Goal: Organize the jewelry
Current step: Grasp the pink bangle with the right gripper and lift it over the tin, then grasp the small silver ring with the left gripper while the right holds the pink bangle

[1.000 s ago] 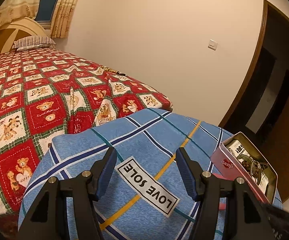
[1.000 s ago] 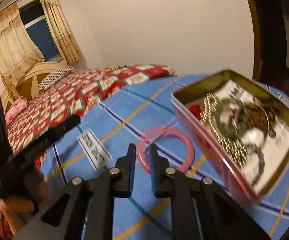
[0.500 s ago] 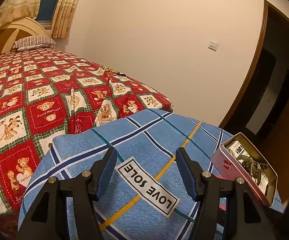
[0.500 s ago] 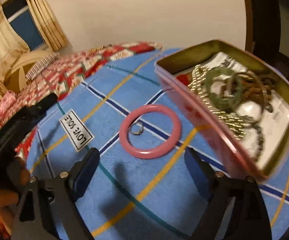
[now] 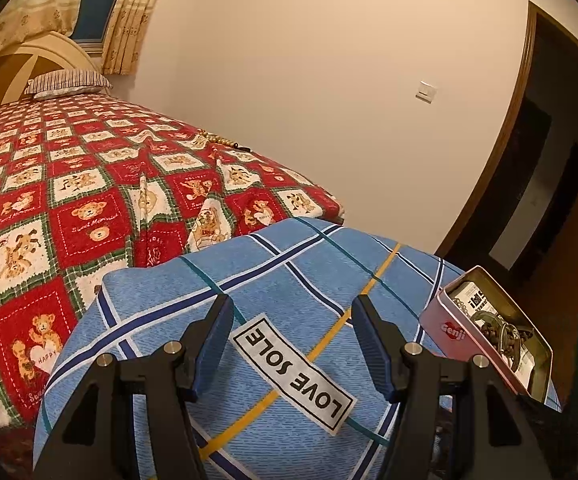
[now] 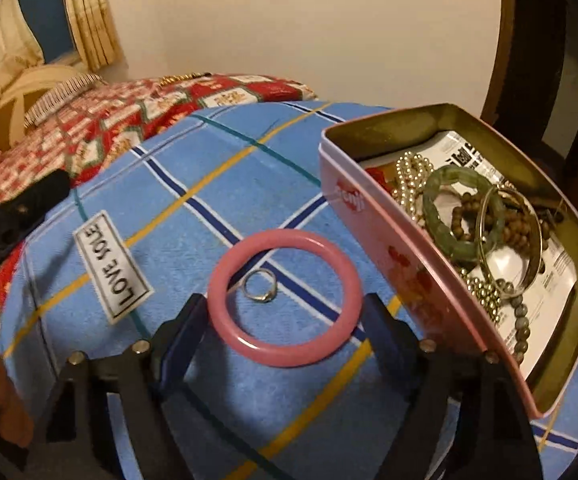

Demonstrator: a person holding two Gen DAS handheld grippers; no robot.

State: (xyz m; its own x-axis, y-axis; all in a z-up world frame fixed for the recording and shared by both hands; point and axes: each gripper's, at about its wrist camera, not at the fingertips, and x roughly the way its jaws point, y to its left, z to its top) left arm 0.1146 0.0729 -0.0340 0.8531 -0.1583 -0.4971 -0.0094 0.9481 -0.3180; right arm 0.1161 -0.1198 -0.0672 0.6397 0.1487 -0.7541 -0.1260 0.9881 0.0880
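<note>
The right gripper (image 6: 285, 316) is closing, its jaws on both sides of the pink bangle (image 6: 285, 298) lying on the blue plaid cloth (image 6: 193, 216). A small silver ring (image 6: 260, 286) lies inside the bangle. The pink tin (image 6: 429, 280) of jewelry stands just beside it. The left gripper (image 5: 293, 340) is open over the cloth, holding nothing.
</note>
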